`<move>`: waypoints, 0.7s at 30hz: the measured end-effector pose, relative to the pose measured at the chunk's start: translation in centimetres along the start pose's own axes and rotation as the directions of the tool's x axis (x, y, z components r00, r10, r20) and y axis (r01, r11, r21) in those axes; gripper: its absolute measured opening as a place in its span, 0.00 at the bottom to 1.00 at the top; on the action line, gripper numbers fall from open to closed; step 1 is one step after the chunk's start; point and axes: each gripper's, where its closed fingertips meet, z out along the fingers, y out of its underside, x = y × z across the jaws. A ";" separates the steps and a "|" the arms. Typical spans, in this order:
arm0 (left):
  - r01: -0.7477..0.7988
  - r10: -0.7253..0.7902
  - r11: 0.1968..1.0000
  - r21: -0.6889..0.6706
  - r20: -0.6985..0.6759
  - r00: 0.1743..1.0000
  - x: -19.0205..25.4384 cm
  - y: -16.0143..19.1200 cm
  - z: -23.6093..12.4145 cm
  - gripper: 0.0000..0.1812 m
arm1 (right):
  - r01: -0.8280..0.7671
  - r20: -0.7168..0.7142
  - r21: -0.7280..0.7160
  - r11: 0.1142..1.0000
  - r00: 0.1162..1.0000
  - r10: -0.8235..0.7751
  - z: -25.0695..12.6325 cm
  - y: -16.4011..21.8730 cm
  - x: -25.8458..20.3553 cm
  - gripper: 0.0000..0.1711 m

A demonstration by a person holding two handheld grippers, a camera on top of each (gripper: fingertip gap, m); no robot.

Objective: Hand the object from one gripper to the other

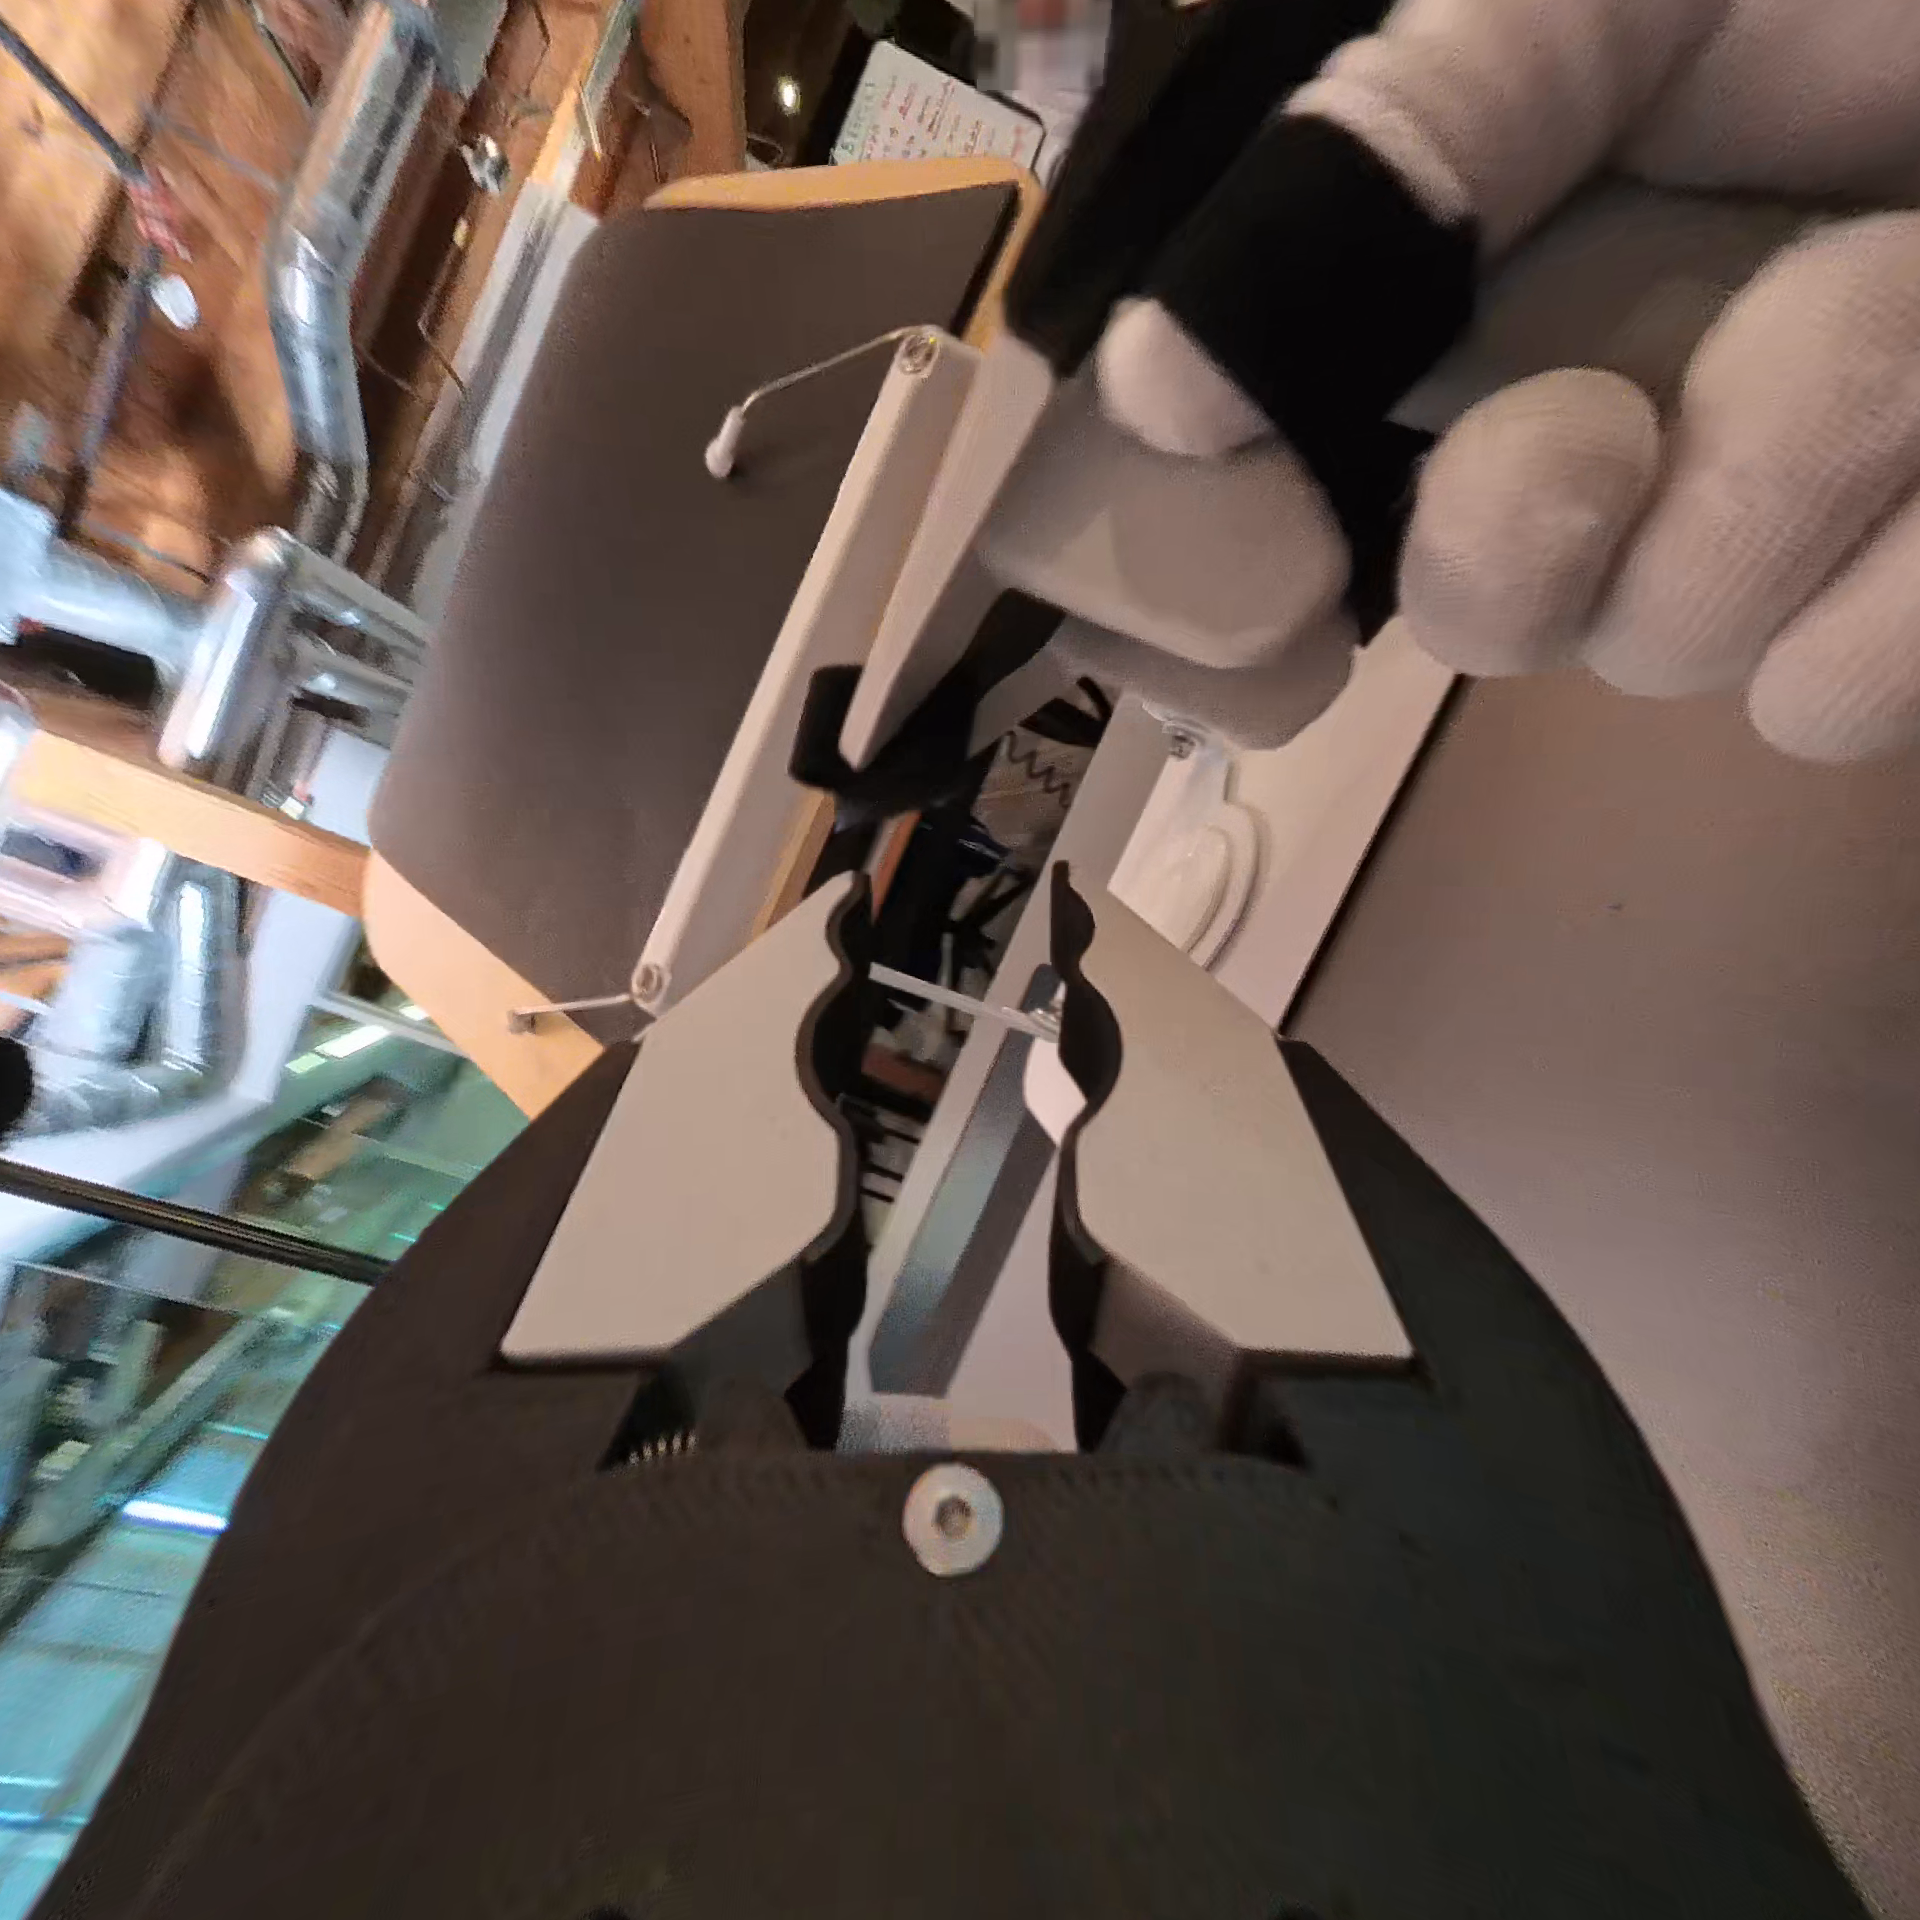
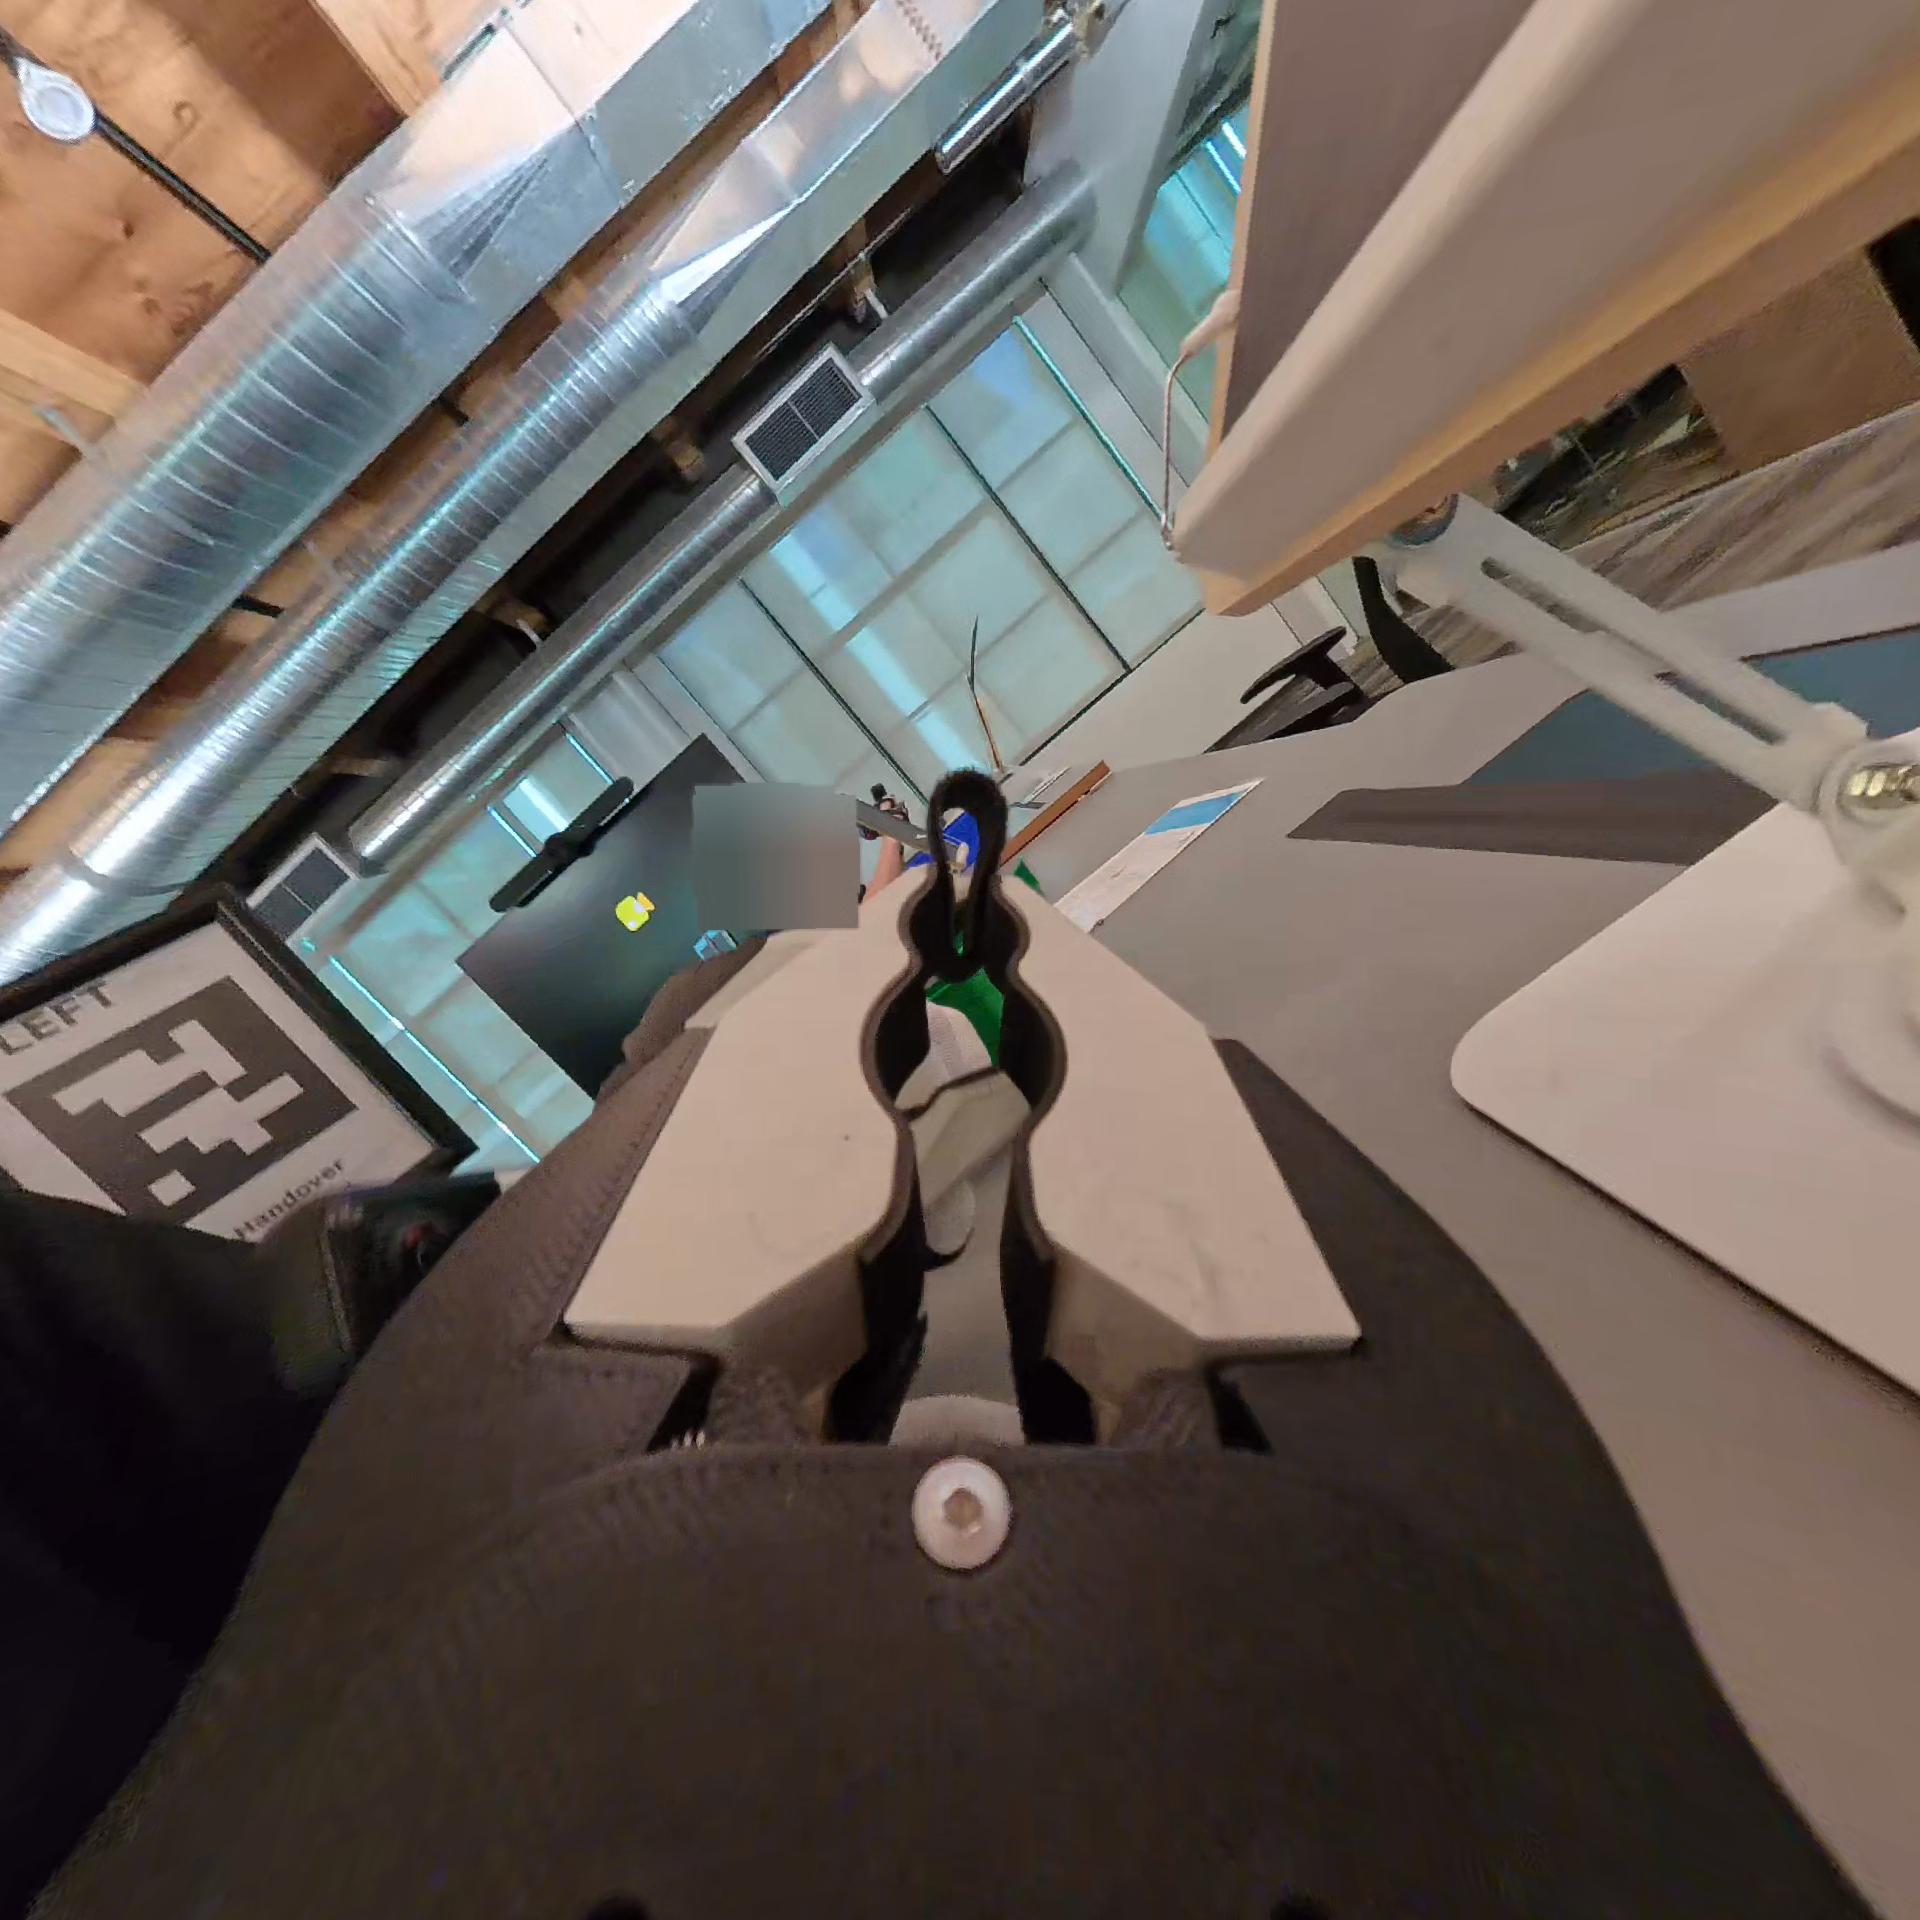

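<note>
In the right wrist view my right gripper (image 2: 962,854) is shut on a thin black loop (image 2: 968,798), like a band or cord, which sticks out past the fingertips. In the left wrist view my left gripper (image 1: 958,883) is open and empty, its jaws a hand's width apart. Just above it the right gripper (image 1: 868,743) points down towards it, held by a white-gloved hand (image 1: 1662,499). A black piece (image 1: 831,727) shows at its tips. The two grippers are close but apart. Part of the left gripper, with a black-and-white tag board (image 2: 177,1091), shows at the lower left of the right wrist view.
A grey panel with a wooden edge (image 1: 623,540) and a white bracket (image 1: 779,675) stand behind the grippers. A white arm (image 2: 1621,665), a white base plate (image 2: 1714,1143) and a grey desk top (image 2: 1403,1351) lie to the right. Ducts (image 2: 416,416) run overhead.
</note>
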 end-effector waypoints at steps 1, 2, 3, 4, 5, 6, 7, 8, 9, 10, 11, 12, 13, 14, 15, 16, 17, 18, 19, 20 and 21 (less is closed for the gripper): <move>-0.042 0.042 0.999 0.008 0.017 0.999 0.2 -0.2 -0.1 0.16 | -0.022 0.002 -0.002 1.000 1.000 0.022 0.1 0.1 0.0 0.02; -0.074 0.074 0.997 0.006 0.019 0.997 0.5 -0.3 0.0 0.14 | -0.042 0.014 -0.012 0.999 0.999 0.043 0.2 0.3 -0.1 0.02; -0.099 0.099 0.995 -0.001 0.013 0.995 0.8 -0.3 0.0 0.14 | -0.062 0.018 -0.014 0.998 0.998 0.062 0.3 0.4 -0.1 0.02; -0.126 0.126 0.992 0.002 0.024 0.992 0.9 -0.4 0.1 0.13 | -0.086 0.020 -0.015 0.996 0.996 0.086 0.3 0.4 0.0 0.02; -0.150 0.150 0.989 0.003 0.032 0.988 0.9 -0.5 0.0 0.12 | -0.108 0.025 -0.025 0.994 0.994 0.108 0.4 0.6 0.0 0.02; -0.164 0.164 0.986 -0.010 0.036 0.986 0.9 -0.3 0.1 0.11 | -0.125 0.024 -0.033 0.992 0.992 0.126 0.4 0.7 0.1 0.02; -0.174 0.174 0.985 -0.016 0.037 0.984 0.9 -0.2 0.2 0.10 | -0.142 0.018 -0.037 0.989 0.990 0.143 0.4 0.8 0.3 0.02; -0.186 0.186 0.982 -0.016 0.042 0.982 0.9 -0.1 0.2 0.09 | -0.160 0.025 -0.043 0.986 0.987 0.161 0.4 0.9 0.2 0.03; -0.196 0.197 0.980 -0.023 0.050 0.979 0.8 0.0 0.2 0.08 | -0.174 0.037 -0.055 0.983 0.984 0.177 0.5 1.0 0.0 0.03; -0.201 0.203 0.979 -0.038 0.057 0.978 0.7 0.3 0.3 0.08 | -0.178 0.036 -0.063 0.982 0.983 0.180 0.6 1.2 0.0 0.03; -0.209 0.211 0.977 -0.048 0.057 0.976 0.7 0.6 0.4 0.07 | -0.180 0.029 -0.070 0.981 0.983 0.182 0.7 1.4 0.1 0.03; -0.220 0.223 0.975 -0.042 0.062 0.973 0.7 0.5 0.3 0.07 | -0.189 0.032 -0.077 0.979 0.981 0.192 0.7 1.5 0.1 0.03; -0.228 0.231 0.973 -0.041 0.069 0.971 0.7 0.5 0.3 0.07 | -0.197 0.039 -0.078 0.977 0.979 0.200 0.7 1.5 0.0 0.03; -0.230 0.233 0.972 -0.047 0.067 0.970 0.7 0.7 0.4 0.06 | -0.199 0.036 -0.080 0.977 0.979 0.203 0.8 1.6 0.1 0.03; -0.232 0.235 0.972 -0.049 0.072 0.969 0.6 0.7 0.4 0.06 | -0.203 0.033 -0.084 0.976 0.978 0.206 0.8 1.6 0.1 0.04; -0.235 0.238 0.971 -0.042 0.081 0.968 0.6 0.5 0.3 0.06 | -0.209 0.038 -0.080 0.975 0.976 0.213 0.8 1.6 0.1 0.04; -0.235 0.238 0.971 -0.039 0.085 0.968 0.6 0.5 0.3 0.06 | -0.215 0.040 -0.077 0.974 0.975 0.218 0.7 1.5 0.1 0.04; -0.232 0.235 0.972 -0.038 0.093 0.968 0.5 0.5 0.3 0.07 | -0.212 0.033 -0.072 0.975 0.976 0.214 0.7 1.4 0.3 0.04; -0.233 0.236 0.972 -0.032 0.103 0.966 0.4 0.3 0.2 0.07 | -0.205 0.019 -0.060 0.977 0.978 0.207 0.6 1.2 0.5 0.04; -0.238 0.239 0.971 -0.022 0.115 0.964 0.3 0.2 0.1 0.07 | -0.208 0.018 -0.054 0.977 0.978 0.210 0.5 1.0 0.6 0.04; -0.240 0.240 0.971 -0.015 0.121 0.963 0.3 0.0 0.1 0.08 | -0.216 0.019 -0.050 0.975 0.976 0.217 0.4 0.9 0.7 0.04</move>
